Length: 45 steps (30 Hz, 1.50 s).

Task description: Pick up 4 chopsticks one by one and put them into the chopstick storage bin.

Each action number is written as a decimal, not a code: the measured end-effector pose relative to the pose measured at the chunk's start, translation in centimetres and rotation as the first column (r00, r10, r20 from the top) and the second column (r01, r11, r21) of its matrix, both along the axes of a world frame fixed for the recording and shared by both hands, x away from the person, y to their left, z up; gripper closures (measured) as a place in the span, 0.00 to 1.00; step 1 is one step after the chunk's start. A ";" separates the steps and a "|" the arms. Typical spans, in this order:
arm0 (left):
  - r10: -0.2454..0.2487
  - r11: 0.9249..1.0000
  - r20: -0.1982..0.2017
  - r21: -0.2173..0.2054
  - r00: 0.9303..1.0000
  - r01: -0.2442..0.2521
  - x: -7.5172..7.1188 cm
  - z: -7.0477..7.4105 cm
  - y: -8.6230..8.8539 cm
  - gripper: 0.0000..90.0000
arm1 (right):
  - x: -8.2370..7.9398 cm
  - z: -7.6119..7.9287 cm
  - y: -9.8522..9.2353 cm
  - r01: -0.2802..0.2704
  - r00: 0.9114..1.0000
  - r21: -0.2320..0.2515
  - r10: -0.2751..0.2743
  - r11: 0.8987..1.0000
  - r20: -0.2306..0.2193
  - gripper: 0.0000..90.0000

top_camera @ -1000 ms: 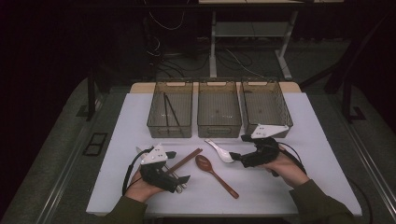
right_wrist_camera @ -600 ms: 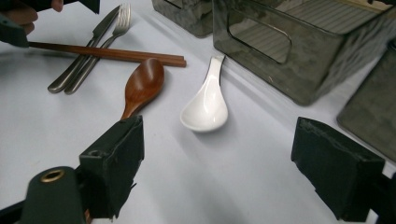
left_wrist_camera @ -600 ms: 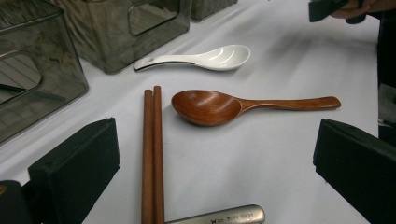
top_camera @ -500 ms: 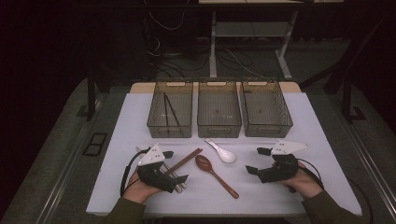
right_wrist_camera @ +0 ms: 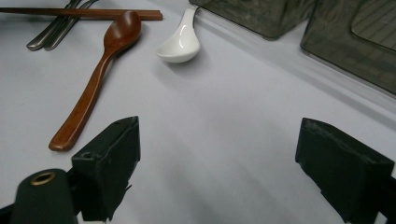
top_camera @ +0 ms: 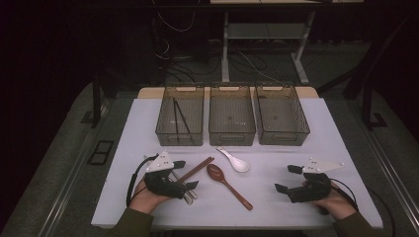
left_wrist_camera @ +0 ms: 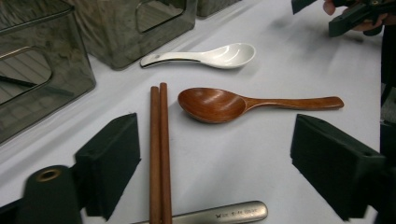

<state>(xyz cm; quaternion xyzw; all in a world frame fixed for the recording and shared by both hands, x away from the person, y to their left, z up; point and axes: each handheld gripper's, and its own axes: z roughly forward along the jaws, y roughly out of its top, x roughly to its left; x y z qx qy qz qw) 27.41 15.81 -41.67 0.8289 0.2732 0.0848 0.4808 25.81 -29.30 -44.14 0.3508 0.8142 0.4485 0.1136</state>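
A pair of brown chopsticks (left_wrist_camera: 159,149) lies between the jaws of my left gripper (left_wrist_camera: 219,168), close to the left jaw and untouched by the pads. These jaws have just been closing and still stand apart. From above, the left gripper (top_camera: 186,174) sits at the front left over the chopsticks (top_camera: 195,169). A wooden spoon (top_camera: 227,182) and a white ceramic spoon (top_camera: 236,161) lie mid-table. My right gripper (top_camera: 288,178) rests low at the front right, open over bare tabletop (right_wrist_camera: 224,172).
Three clear bins stand in a row at the back: the left bin (top_camera: 163,129) holds black chopsticks (top_camera: 180,117), with the middle bin (top_camera: 231,129) and right bin (top_camera: 280,131) beside it. Metal cutlery handles (left_wrist_camera: 219,213) lie under the brown chopsticks.
My right gripper has drawn back from beside the white spoon to the front right of the table and sunk lower. The left hand has stayed where it was.
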 end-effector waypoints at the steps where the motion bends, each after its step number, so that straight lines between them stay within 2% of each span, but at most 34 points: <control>1: 0.003 1.000 0.001 0.004 1.000 -0.003 0.1 0.1 0.1 0.22 | -0.1 0.0 -0.1 0.002 1.000 0.001 -0.002 1.000 -0.001 0.15; 8: -0.004 1.000 -0.021 0.012 1.000 0.004 1.1 0.4 1.0 0.44 | -0.5 -0.2 -0.4 0.003 1.000 -0.010 -0.003 1.000 -0.006 0.15; 15: -0.005 1.000 -0.073 0.022 0.997 0.007 2.5 0.0 1.7 0.61 | -0.5 -0.2 -0.5 0.004 1.000 -0.011 -0.004 1.000 -0.008 0.15; 20: -0.014 0.998 -0.118 0.056 0.993 0.021 3.4 -0.7 1.6 0.70 | -0.5 -0.3 -0.4 0.002 1.000 -0.016 -0.002 1.000 -0.009 0.15; 22: -0.011 0.997 -0.131 0.075 0.991 0.021 3.5 -1.0 1.4 0.73 | -0.5 -0.3 -0.4 0.002 1.000 -0.015 -0.002 1.000 -0.006 0.15; 30: 0.006 0.990 -0.138 0.137 0.990 0.013 3.6 -1.5 1.0 0.83 | -0.5 -0.3 -0.4 -0.001 1.000 -0.023 0.001 1.000 -0.007 0.15; 45: 0.016 0.984 -0.154 0.177 0.988 0.012 3.6 -1.8 0.9 0.88 | -0.5 -0.4 -0.3 -0.004 1.000 -0.023 0.004 1.000 -0.005 0.15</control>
